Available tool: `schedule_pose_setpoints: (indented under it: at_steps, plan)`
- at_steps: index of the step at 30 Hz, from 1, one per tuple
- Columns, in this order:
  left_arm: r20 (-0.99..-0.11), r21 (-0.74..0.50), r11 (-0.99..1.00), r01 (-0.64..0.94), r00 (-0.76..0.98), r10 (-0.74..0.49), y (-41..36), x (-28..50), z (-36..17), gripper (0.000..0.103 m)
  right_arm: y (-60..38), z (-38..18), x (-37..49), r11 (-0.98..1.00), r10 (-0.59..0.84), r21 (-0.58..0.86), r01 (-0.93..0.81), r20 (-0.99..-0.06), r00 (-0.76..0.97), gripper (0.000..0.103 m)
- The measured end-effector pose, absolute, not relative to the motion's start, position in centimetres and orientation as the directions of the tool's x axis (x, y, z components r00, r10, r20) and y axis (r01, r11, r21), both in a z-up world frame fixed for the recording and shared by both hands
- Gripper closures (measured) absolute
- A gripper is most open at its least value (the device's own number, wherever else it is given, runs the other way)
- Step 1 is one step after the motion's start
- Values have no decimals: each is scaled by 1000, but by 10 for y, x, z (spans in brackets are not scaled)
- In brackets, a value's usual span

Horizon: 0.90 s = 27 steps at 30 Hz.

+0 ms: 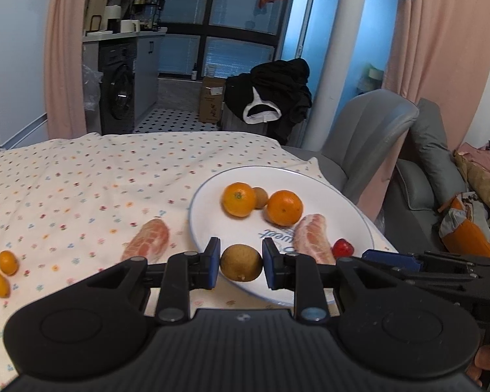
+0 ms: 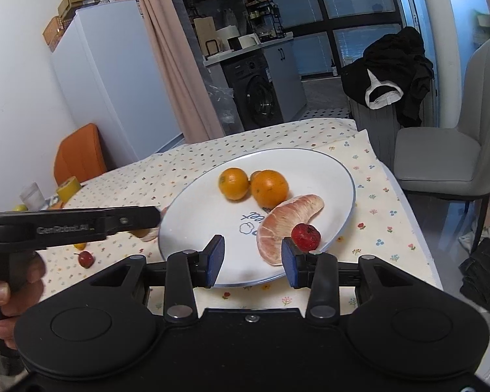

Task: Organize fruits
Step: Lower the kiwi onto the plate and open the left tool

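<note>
On the floral tablecloth [image 1: 81, 176], your left gripper [image 1: 241, 263] clamps a kiwi [image 1: 241, 262] over the white plate [image 1: 209, 228], ready to join the oranges [image 1: 239, 199]. Your right gripper [image 2: 253, 259] hangs released, nothing between its pads.

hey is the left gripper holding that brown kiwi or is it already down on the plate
Held. The left gripper is shut on the kiwi, a blue pad on each side, over the plate near its rim. Whether it touches the plate: cannot tell.
</note>
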<state>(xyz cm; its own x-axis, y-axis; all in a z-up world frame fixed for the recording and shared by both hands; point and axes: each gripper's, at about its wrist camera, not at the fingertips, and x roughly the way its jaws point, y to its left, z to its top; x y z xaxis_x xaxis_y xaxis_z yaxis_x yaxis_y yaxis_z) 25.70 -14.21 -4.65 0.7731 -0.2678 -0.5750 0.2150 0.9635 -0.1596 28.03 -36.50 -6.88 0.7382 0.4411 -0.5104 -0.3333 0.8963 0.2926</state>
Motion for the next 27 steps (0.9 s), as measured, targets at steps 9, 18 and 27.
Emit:
schedule_pose_setpoints:
  at_steps: [9, 18, 27]
  plan:
    - [-575, -160, 950, 269, 757, -311, -163, 267, -41, 73, -370, -68, 280, 895, 444, 298, -333, -506, 740, 63]
    - [-580, -153, 967, 202, 774, -253, -139, 263, -39, 64, -360, -67, 282, 885, 463, 303, -353, -503, 729, 62]
    - [-568, -145, 982, 120, 803, -182, -99, 249, -32, 42, -332, -61, 281, 867, 498, 296, -401, -495, 712, 61]
